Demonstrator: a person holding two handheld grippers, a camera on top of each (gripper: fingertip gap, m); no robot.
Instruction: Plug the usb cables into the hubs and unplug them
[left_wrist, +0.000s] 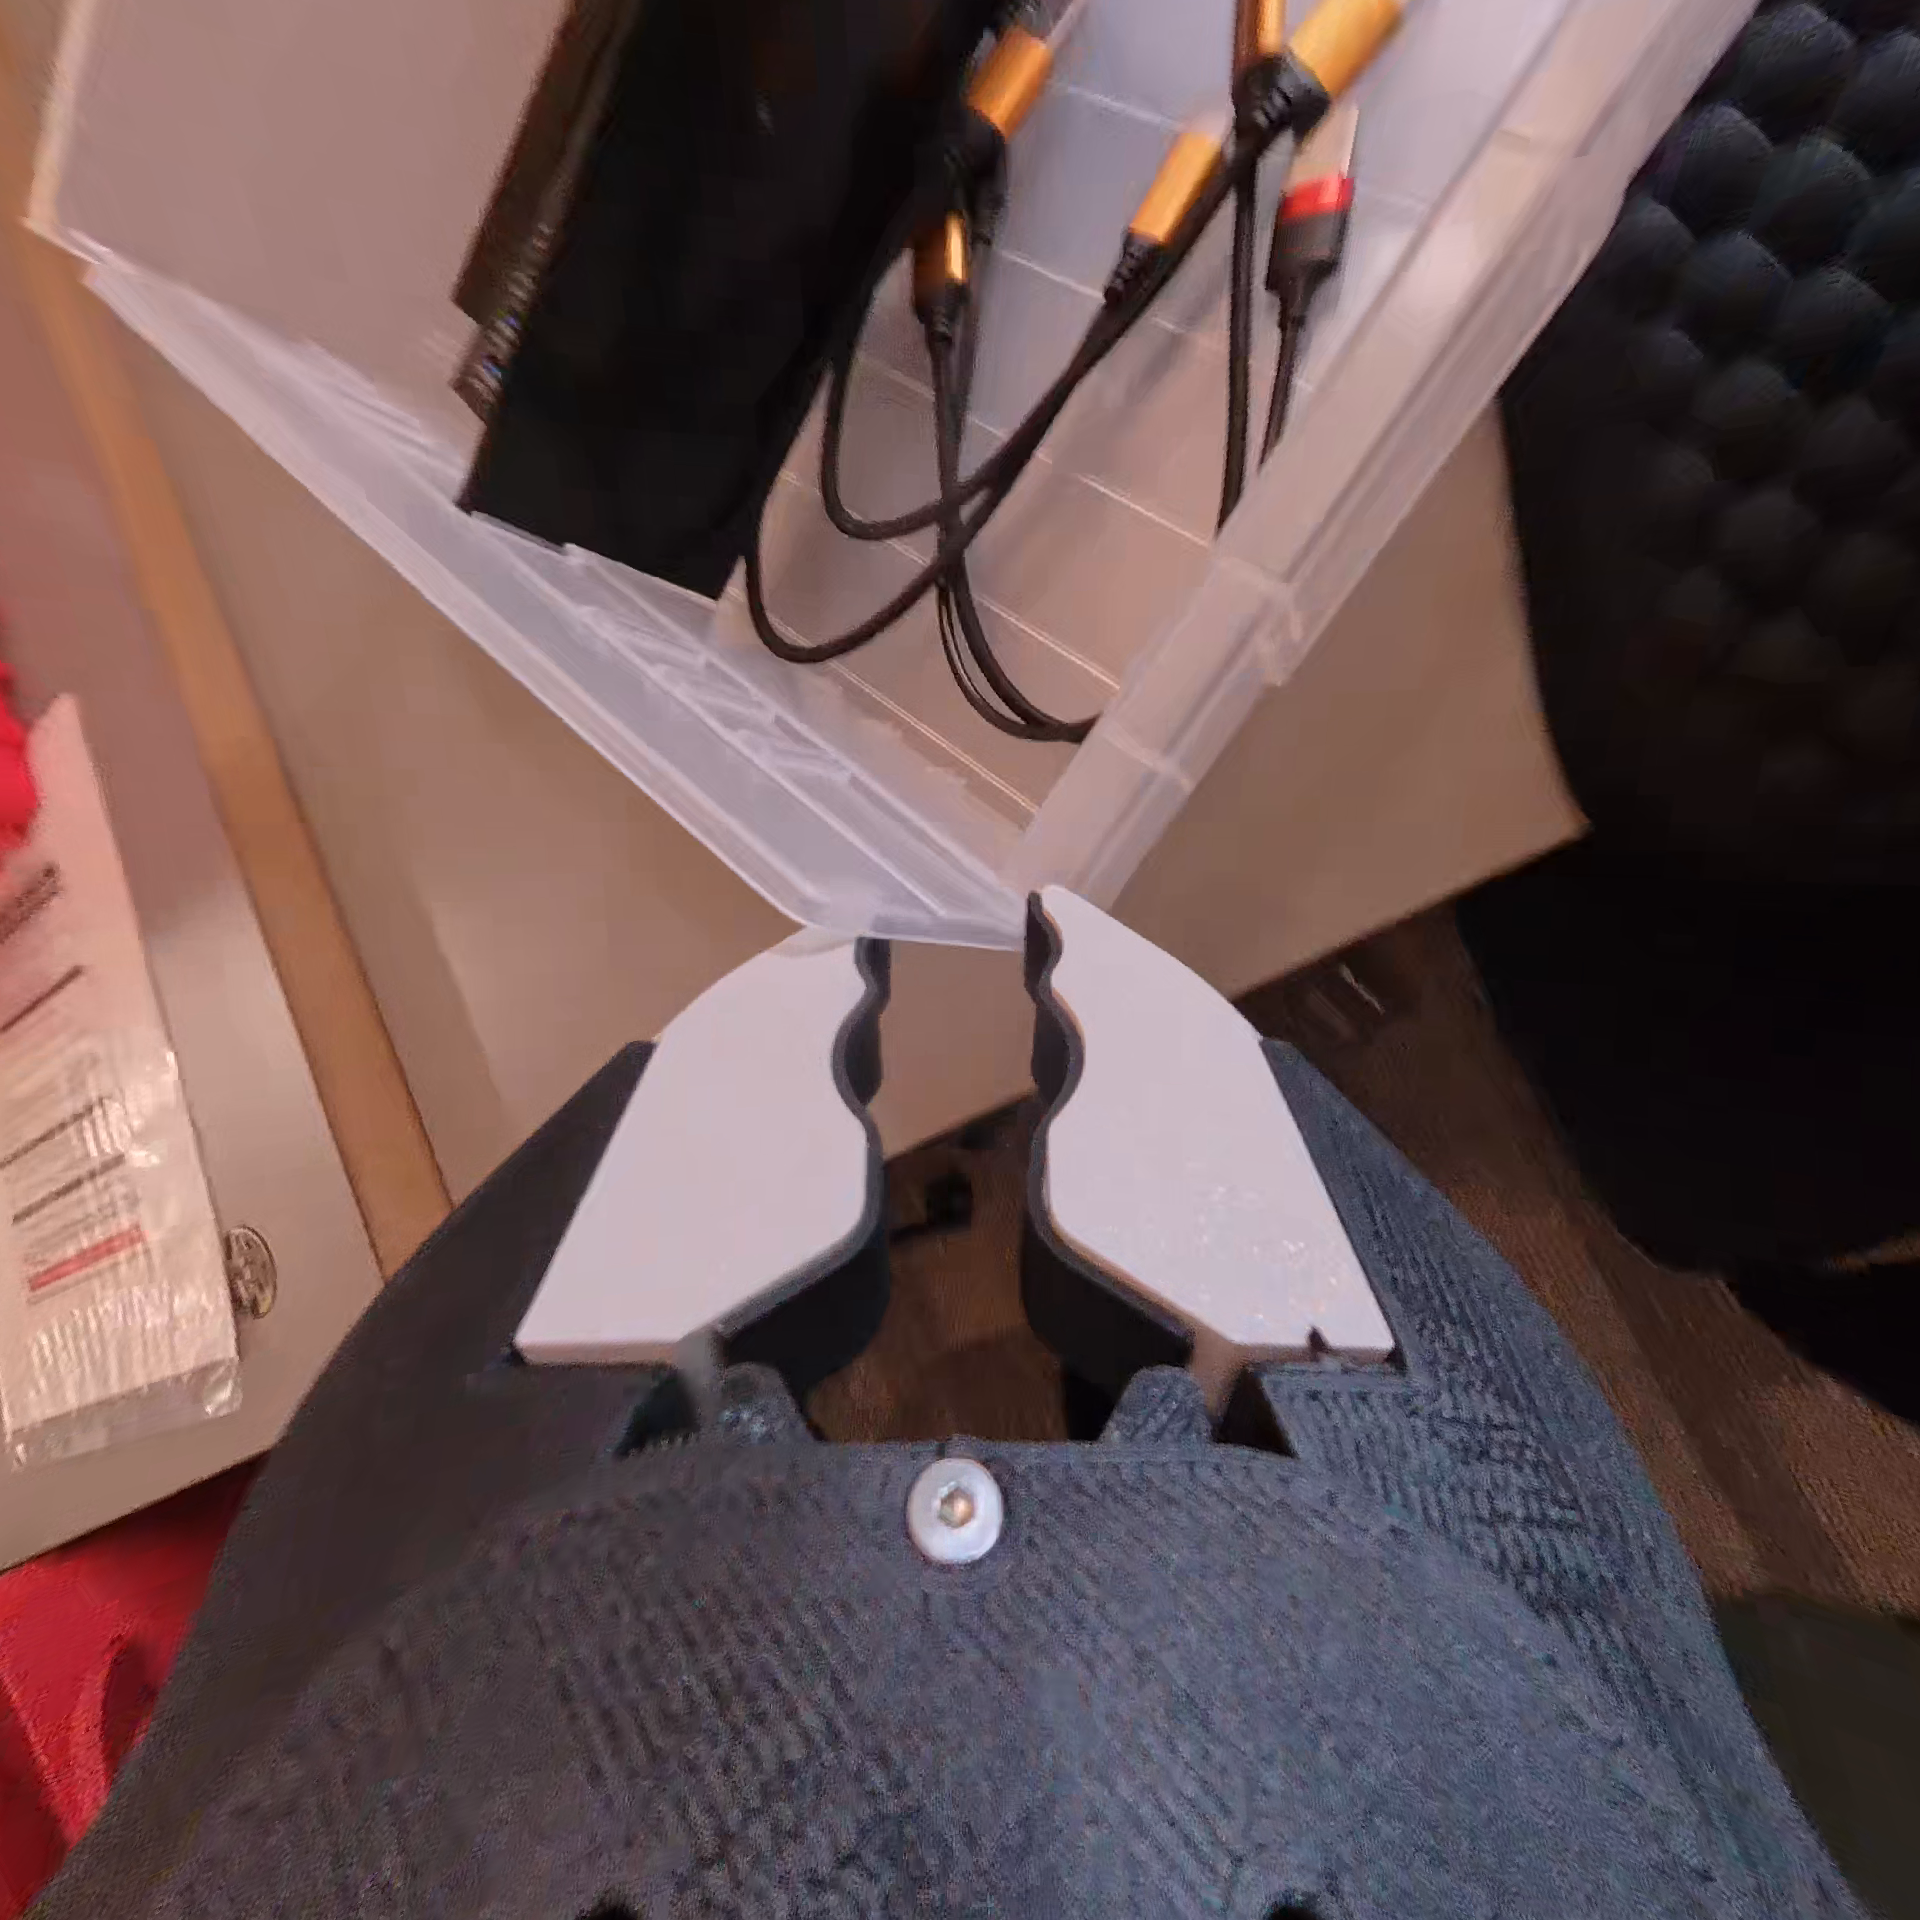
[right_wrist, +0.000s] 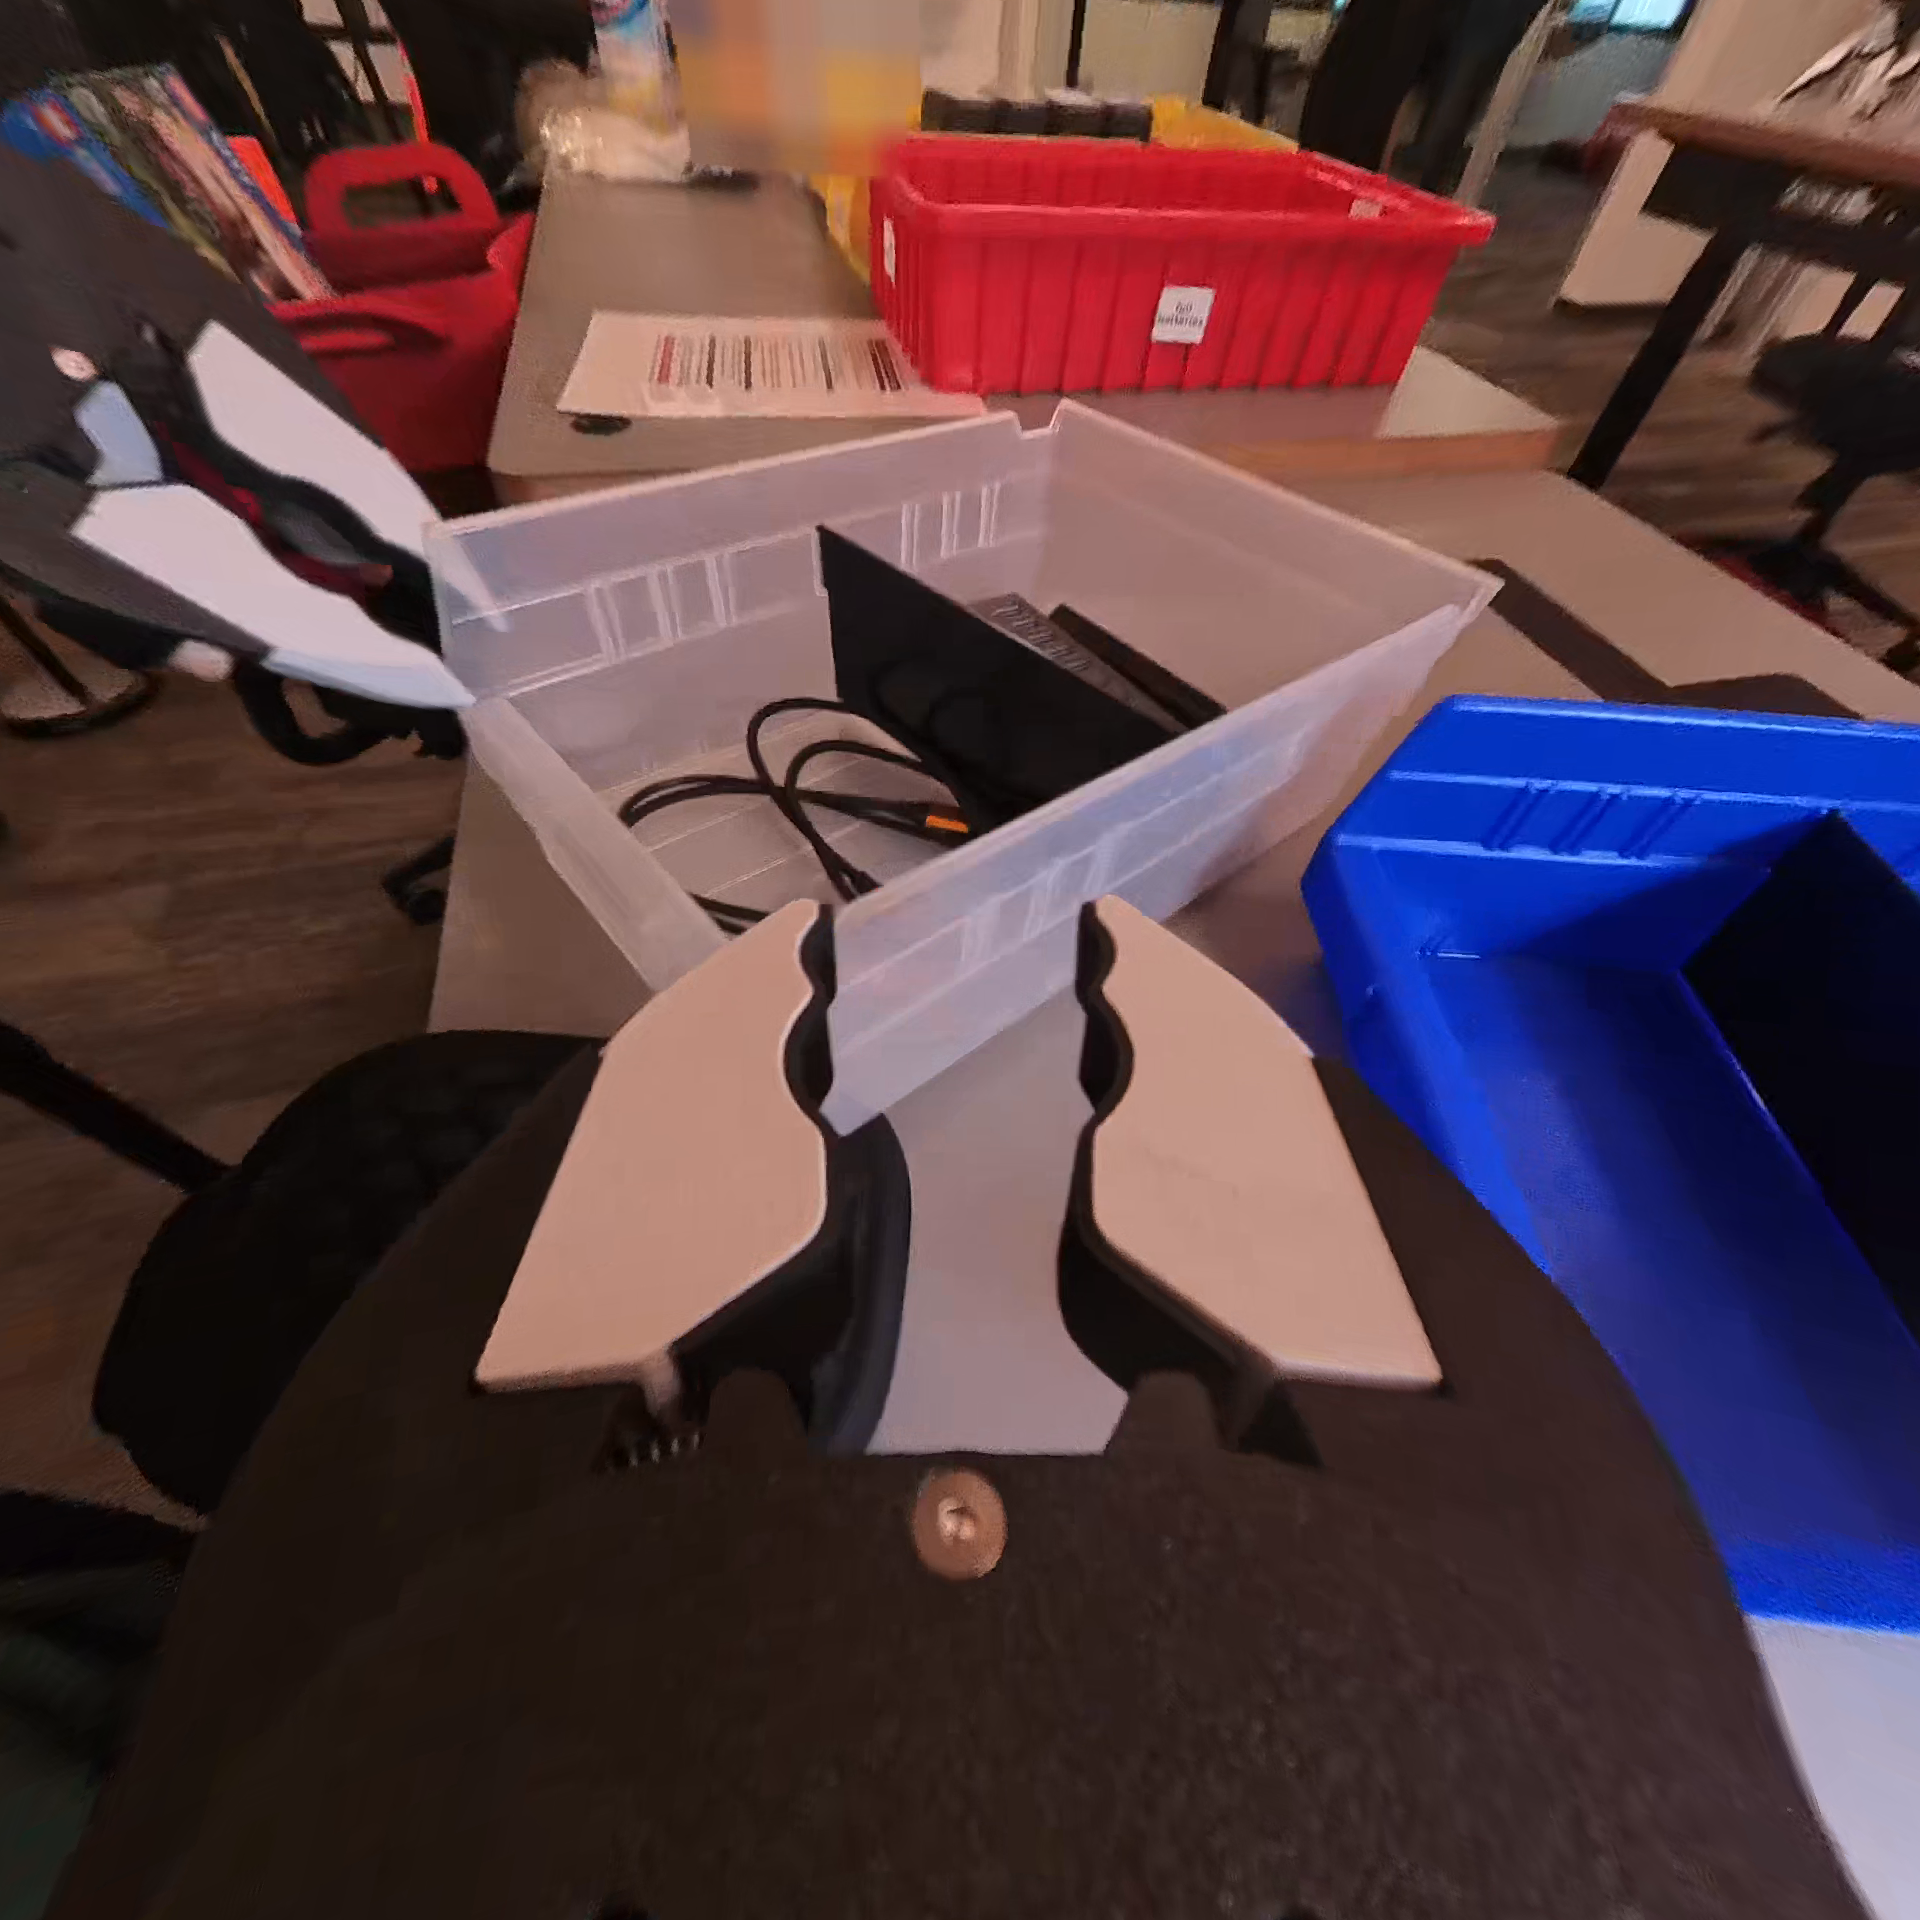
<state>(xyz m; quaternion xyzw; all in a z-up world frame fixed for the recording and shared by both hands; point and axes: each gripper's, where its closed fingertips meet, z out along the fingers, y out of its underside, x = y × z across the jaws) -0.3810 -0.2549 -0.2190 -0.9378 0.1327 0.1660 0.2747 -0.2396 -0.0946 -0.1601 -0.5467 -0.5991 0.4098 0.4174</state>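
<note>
A clear plastic bin (right_wrist: 1039, 914) stands on the grey table, split by a black divider (right_wrist: 935, 665). Dark hubs (right_wrist: 1049, 634) lie behind the divider. Black USB cables (right_wrist: 790, 790) lie coiled in front of it. In the left wrist view the cables (left_wrist: 935, 499) end in gold plugs (left_wrist: 1013, 83) and one red plug (left_wrist: 1314, 213). My left gripper (left_wrist: 956, 935) is open, its tips at a corner of the bin (left_wrist: 1195, 675). It also shows in the right wrist view (right_wrist: 447, 623). My right gripper (right_wrist: 956, 935) is open, with the bin's near wall between its fingers.
A blue bin (right_wrist: 1558, 1039) stands close on the right. A red bin (right_wrist: 1143, 270) and a printed sheet (right_wrist: 748, 364) lie on the table behind. A red bag (right_wrist: 416, 301) sits at back left. A black padded chair (left_wrist: 1714, 520) stands off the table edge.
</note>
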